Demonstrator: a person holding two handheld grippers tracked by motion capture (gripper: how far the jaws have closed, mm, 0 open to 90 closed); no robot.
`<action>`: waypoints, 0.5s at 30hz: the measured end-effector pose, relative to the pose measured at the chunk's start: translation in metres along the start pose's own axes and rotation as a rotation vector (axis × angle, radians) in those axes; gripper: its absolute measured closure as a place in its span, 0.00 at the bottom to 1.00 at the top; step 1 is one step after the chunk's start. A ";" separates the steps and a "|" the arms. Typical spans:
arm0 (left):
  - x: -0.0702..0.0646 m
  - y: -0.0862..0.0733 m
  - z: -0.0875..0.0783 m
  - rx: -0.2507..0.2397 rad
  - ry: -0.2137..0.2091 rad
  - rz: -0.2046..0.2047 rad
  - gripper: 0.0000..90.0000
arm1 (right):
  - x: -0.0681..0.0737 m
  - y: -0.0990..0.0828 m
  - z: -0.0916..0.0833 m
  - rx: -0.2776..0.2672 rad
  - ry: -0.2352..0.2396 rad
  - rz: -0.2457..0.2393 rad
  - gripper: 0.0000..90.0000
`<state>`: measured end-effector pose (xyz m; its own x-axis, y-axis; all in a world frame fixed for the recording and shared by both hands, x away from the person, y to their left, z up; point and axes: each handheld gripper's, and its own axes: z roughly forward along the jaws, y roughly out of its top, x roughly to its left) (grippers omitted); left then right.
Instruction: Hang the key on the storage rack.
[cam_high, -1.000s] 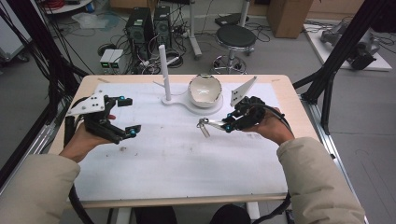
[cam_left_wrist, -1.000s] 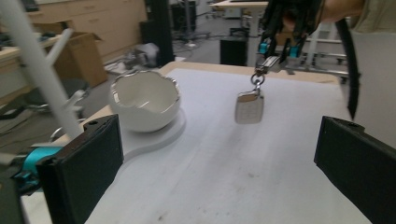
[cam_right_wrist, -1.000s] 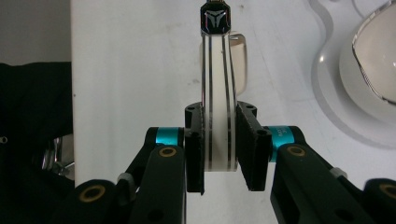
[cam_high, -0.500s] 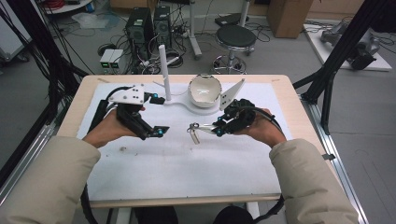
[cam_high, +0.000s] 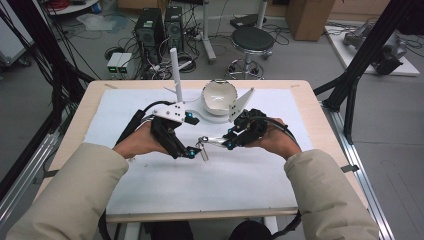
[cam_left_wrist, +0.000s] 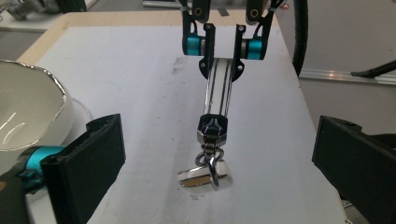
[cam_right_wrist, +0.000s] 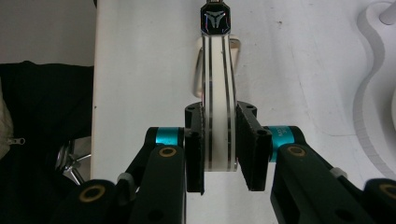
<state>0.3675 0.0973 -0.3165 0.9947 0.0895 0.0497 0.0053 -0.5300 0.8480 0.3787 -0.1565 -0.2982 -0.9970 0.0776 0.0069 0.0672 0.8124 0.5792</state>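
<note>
While my left gripper (cam_high: 192, 150) hangs with its jaws spread wide and nothing between them, the one strap (cam_left_wrist: 218, 88) sits just off its tips, over the white mat (cam_high: 150, 180) near the table's middle. It is a single flat white strip with dark lines along its length, and its long axis runs level from my right side toward my left. The far end carries one dark emblem cap (cam_left_wrist: 213, 127), and below that hangs one metal clasp (cam_left_wrist: 208, 173) on a small ring, drooping toward the mat. My right gripper (cam_right_wrist: 219, 144) is clamped on the strap's near end, pads pressing its two flat faces. Behind both grippers stand one bowl (cam_high: 218, 95) and one white upright post (cam_high: 175, 70) on a shared base.
</note>
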 end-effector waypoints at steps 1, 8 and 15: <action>0.000 0.000 0.002 0.010 -0.007 0.001 0.03 | 0.000 0.001 0.002 0.003 0.008 -0.008 0.83; -0.005 0.000 0.018 0.077 -0.044 0.021 0.12 | 0.003 0.003 0.005 0.017 0.019 -0.016 0.83; -0.005 0.001 0.026 0.120 -0.053 0.021 0.16 | 0.004 0.004 0.008 0.028 0.025 -0.028 0.83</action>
<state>0.3651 0.0741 -0.3302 0.9988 0.0337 0.0362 -0.0070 -0.6287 0.7776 0.3750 -0.1487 -0.3024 -0.9991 0.0404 0.0118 0.0401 0.8298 0.5566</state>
